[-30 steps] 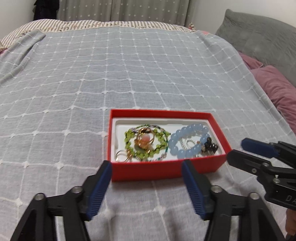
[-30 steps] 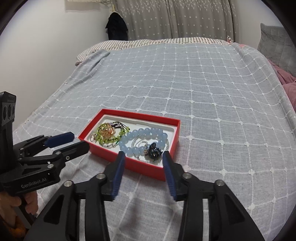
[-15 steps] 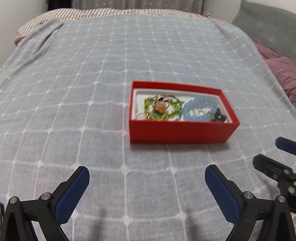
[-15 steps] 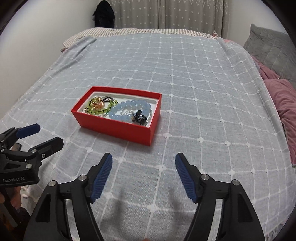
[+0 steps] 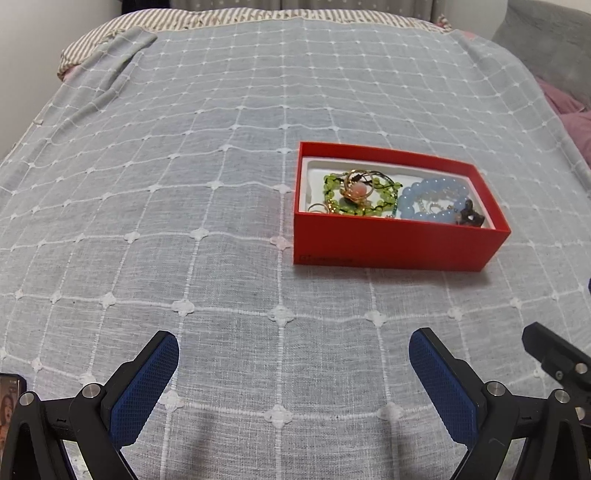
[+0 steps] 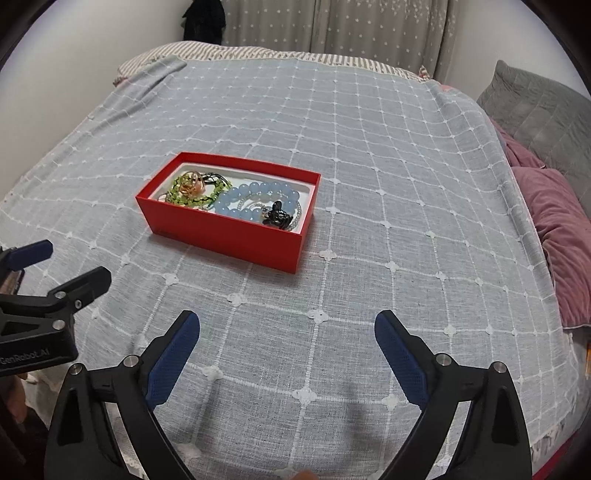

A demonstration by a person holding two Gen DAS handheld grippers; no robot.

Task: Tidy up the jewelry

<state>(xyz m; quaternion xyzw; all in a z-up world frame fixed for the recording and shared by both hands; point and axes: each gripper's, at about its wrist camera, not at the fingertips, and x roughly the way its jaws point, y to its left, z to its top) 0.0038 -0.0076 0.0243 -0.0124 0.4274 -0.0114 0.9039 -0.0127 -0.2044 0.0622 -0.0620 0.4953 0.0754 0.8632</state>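
Observation:
A red box with a white lining sits on the grey checked bedspread. Inside lie a green bead bracelet with a gold and pink piece on it, a light blue bead bracelet, and a small black ornament. My left gripper is open and empty, low over the bedspread, well short of the box. My right gripper is open and empty, also short of the box. The left gripper shows in the right wrist view.
Grey and mauve pillows lie along the right side of the bed. A striped sheet and curtains are at the far end. A phone screen edge shows at lower left. A tip of the right gripper shows in the left wrist view.
Both grippers have pulled back from the box and opened wide. The box now sits farther ahead in both views.

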